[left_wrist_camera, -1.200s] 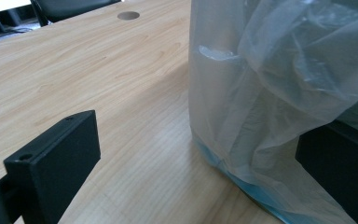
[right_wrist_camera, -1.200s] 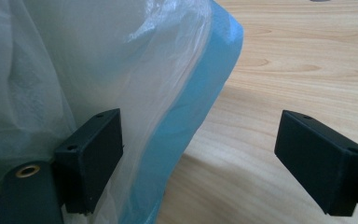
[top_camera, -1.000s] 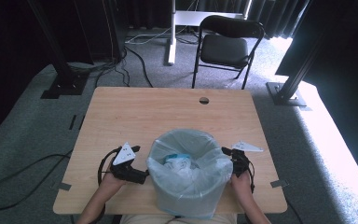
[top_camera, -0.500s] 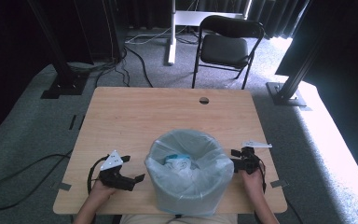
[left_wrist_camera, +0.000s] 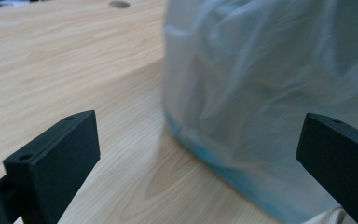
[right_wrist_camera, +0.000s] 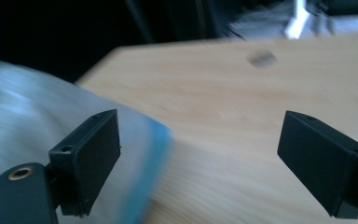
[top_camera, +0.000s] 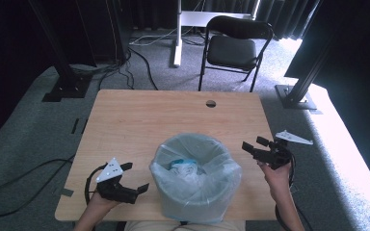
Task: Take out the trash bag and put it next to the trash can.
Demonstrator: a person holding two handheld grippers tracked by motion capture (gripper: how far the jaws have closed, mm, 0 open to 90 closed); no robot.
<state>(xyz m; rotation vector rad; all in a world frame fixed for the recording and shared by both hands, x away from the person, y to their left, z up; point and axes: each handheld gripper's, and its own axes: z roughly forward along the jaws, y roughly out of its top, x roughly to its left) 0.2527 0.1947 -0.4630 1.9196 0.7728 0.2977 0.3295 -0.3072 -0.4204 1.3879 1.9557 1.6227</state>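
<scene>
A round bin [top_camera: 195,192] lined with a clear plastic bag [top_camera: 212,149] stands at the front middle of the wooden table [top_camera: 139,120]; crumpled white and blue rubbish [top_camera: 183,168] lies inside. My left gripper [top_camera: 136,177] is held just left of the bin, open and empty, its jaws pointing at the bin's side. In the left gripper view, the left gripper [left_wrist_camera: 200,135] has the bag [left_wrist_camera: 261,84] ahead of its wide jaws. My right gripper [top_camera: 253,144] is raised off the bin's right side, open and empty. In the right gripper view, the right gripper [right_wrist_camera: 198,140] has the blurred bag [right_wrist_camera: 23,107] at its left.
A cable hole [top_camera: 210,103] is near the table's far edge. A black folding chair [top_camera: 233,45] stands beyond the table, with black stand bases [top_camera: 65,89] and cables on the grey carpet. A cable loop [top_camera: 9,192] lies left of the table.
Both grippers have drawn back from the bin's sides. The left moved toward the front left. The right moved out to the right and lifted. The bin has stayed put.
</scene>
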